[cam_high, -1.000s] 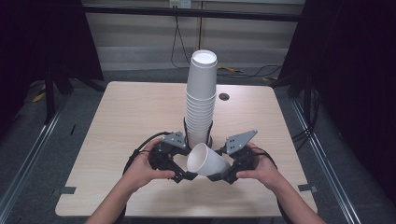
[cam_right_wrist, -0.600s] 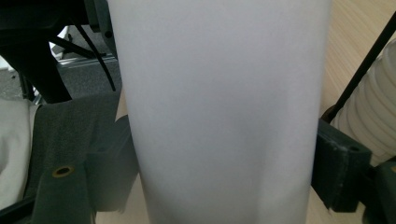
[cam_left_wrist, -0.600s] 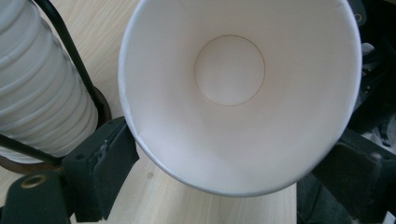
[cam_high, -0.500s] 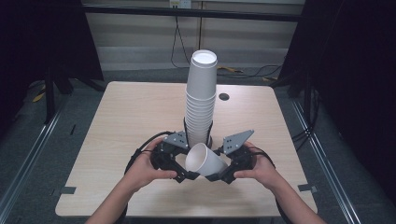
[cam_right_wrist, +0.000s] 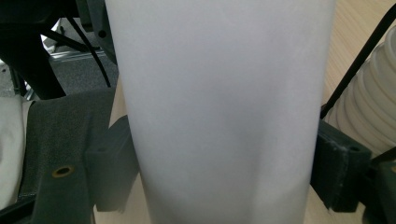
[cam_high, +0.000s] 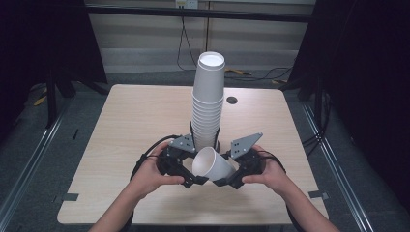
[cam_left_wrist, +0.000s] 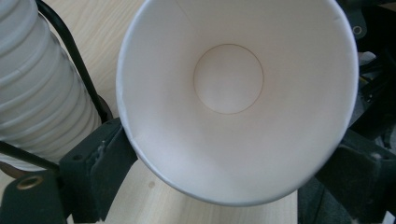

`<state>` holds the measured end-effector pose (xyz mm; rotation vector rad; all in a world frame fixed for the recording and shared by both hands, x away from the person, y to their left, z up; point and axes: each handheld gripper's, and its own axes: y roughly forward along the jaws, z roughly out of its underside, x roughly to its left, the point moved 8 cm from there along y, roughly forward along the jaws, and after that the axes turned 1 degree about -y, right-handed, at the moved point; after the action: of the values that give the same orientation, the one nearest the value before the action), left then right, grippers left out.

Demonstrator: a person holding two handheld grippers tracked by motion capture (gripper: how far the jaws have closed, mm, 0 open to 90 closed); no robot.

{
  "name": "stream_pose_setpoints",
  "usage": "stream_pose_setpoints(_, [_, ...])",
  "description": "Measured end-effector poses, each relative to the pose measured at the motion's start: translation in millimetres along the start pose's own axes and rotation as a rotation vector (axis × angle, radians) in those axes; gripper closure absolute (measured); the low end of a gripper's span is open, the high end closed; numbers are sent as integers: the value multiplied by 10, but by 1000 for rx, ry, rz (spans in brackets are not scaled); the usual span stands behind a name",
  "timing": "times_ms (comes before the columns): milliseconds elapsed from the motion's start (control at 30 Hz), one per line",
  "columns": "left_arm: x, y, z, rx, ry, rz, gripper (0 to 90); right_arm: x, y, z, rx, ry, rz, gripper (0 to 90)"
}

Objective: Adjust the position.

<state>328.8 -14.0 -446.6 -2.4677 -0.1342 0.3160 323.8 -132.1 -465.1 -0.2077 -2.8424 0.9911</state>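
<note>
Cup (cam_high: pixel 212 166) lying sideways above table (cam_high: pixel 121 145), before cup stack (cam_high: pixel 208 101) | body clenched by right claw (cam_high: pixel 218 182), mouth presented leftward | left claw (cam_high: pixel 196 180) at rim, grip cannot be told | likely hand-over for stacking.

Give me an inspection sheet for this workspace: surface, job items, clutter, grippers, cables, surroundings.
Surface: light wooden table, bare apart from the cups.
Job's things: one white paper cup held on its side between both grippers, mouth toward the left one; a tall stack of upturned cups stands just behind it.
Clutter: a small dark disc right of the stack.
Grippers: left gripper has its jaws at the cup's rim, their hold unclear; right gripper has its jaws shut on the cup's body.
Cables: black cable loops from the left gripper past the stack's foot.
Surroundings: dark frame and curtains at the sides, floor wires behind the table.
</note>
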Motion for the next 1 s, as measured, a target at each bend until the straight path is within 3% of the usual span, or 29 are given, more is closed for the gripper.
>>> stream_pose_setpoints(200, [2,23,0,-10,-25,3,98,-2,25,12,6,6,0,205])
stream_pose_setpoints(467, [-7,0,21,15,-6,-12,131,5,57,23,-3,29,0,197])
stream_pose_setpoints(633, [4,-35,55,43,2,-29,144,-1,110,72,5,61,14,126])
stream_pose_setpoints(767, [61,-57,140,77,-3,-49,145,-23,103,115,-19,84,12,169])
stream_pose_setpoints(800, [84,-51,184,100,-3,-64,150,-44,127,151,14,76,36,154])
stream_pose_setpoints(833, [84,-51,184,100,-3,-64,161,-44,127,151,14,76,36,154])
stream_pose_setpoints(867, [77,-95,213,81,7,-40,301,-47,127,164,17,72,40,147])
stream_pose_setpoints(900, [77,-95,213,81,7,-40,710,-47,127,164,17,72,40,147])
stream_pose_setpoints(933, [128,-132,233,67,8,-75,490,-68,104,203,30,76,48,132])
stream_pose_setpoints(967, [128,-132,233,67,8,-75,426,-68,104,203,30,76,48,132])
stream_pose_setpoints(1000, [158,-133,281,103,17,-110,449,-78,84,240,23,98,40,142])
